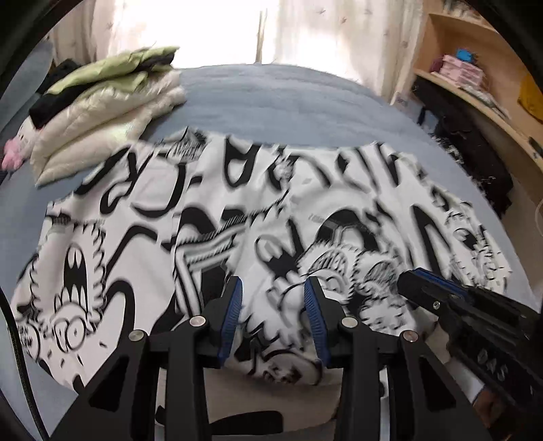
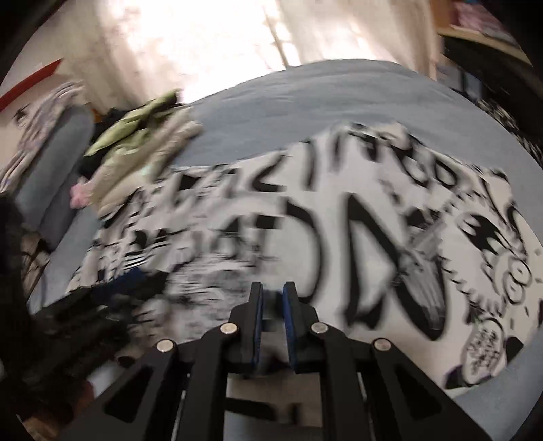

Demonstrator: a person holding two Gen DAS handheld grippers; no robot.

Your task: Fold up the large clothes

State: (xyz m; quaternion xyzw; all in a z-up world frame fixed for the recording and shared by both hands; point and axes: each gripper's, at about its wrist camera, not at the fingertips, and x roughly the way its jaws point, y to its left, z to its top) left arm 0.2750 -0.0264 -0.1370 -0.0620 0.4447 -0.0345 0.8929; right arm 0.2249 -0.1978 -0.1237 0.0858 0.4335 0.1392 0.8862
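Observation:
A large white garment with black cartoon print [image 1: 237, 220] lies spread across the blue bed [image 1: 271, 98]; it also fills the right wrist view [image 2: 305, 237]. My left gripper [image 1: 273, 288] is open above the garment's near edge, with bunched cloth showing between its blue pads. My right gripper [image 2: 272, 291] has its jaws close together with a narrow gap; blur hides whether cloth is pinched. The right gripper also shows at the right of the left wrist view [image 1: 441, 298], low over the cloth.
A stack of folded clothes, green on cream [image 1: 101, 112], sits at the bed's far left, with a pink item [image 1: 13, 152] beside it. Wooden shelves [image 1: 475, 78] and dark clothing [image 1: 475, 163] stand to the right. Curtains [image 1: 220, 27] hang behind.

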